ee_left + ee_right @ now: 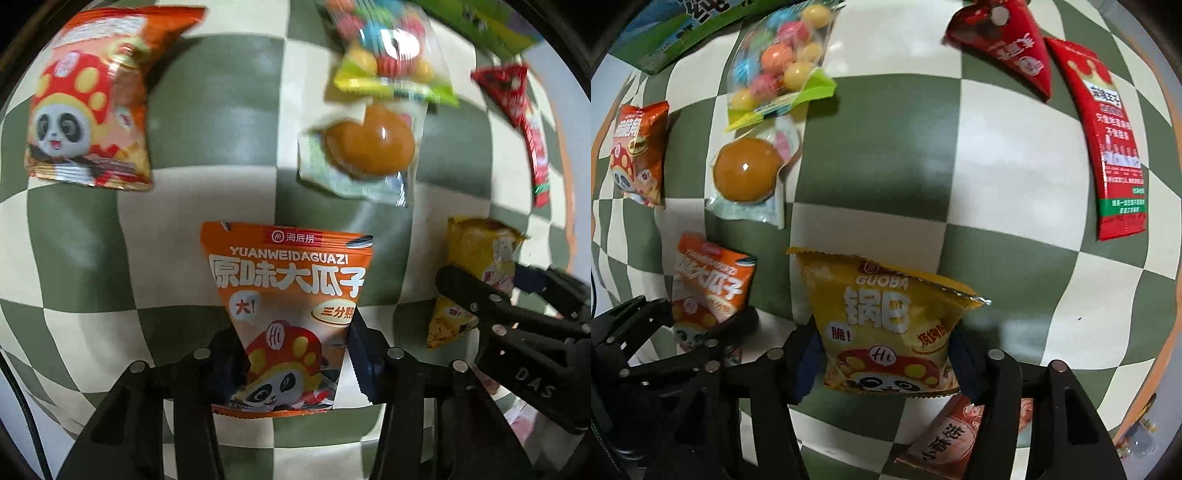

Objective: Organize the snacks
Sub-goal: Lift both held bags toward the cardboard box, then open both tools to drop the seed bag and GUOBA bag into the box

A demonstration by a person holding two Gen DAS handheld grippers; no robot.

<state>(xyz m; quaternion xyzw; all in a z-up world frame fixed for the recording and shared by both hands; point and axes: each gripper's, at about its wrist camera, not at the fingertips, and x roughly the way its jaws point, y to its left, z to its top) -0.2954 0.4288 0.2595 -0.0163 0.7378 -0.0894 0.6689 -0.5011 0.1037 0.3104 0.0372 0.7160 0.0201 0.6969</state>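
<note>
Pinching orange seed packet (291, 314) in left fingers (295, 354), yellow guoba packet (890, 325) in right fingers (886, 358), bun (369, 142) ahead.

Beyond the right jaws, the green packet (683, 33) runs off the top edge, print unreadable. Under those jaws, an orange packet (945, 443) is half hidden. Far ahead of the left jaws, the candy bag (388, 48) is smeared and cut off.

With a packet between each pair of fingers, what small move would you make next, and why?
Probably lift both straight up: the left gripper pinches the orange seed packet and the right gripper the yellow crisp packet, both low over the checked cloth.
</note>
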